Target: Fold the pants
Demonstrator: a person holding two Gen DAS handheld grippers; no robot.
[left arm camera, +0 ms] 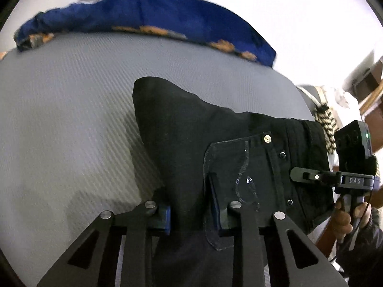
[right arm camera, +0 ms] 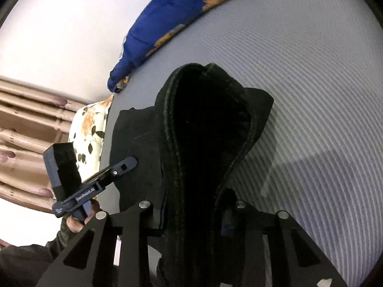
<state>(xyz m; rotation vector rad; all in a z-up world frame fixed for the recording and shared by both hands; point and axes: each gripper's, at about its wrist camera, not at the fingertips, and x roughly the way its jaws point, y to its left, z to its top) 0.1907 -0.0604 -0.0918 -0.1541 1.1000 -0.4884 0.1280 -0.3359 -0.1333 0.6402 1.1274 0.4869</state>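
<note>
Both grippers, left gripper point(left arm camera: 191, 217) and right gripper point(right arm camera: 194, 217), are clamped on bunched cloth of the black pants point(left arm camera: 215, 148) lying on the grey bed point(left arm camera: 71, 95). Each bite looks shallow (thick seams, several layers), so a hard pull might slip a layer free and skew the fold. Dark denim, rivets showing, waistband rumpled.

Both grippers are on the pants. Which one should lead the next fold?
Probably right. The right gripper pinches a raised seamed edge of the pants, with mattress ahead to carry it over. The left gripper clamps cloth beside the pocket, so it suits anchoring.
</note>
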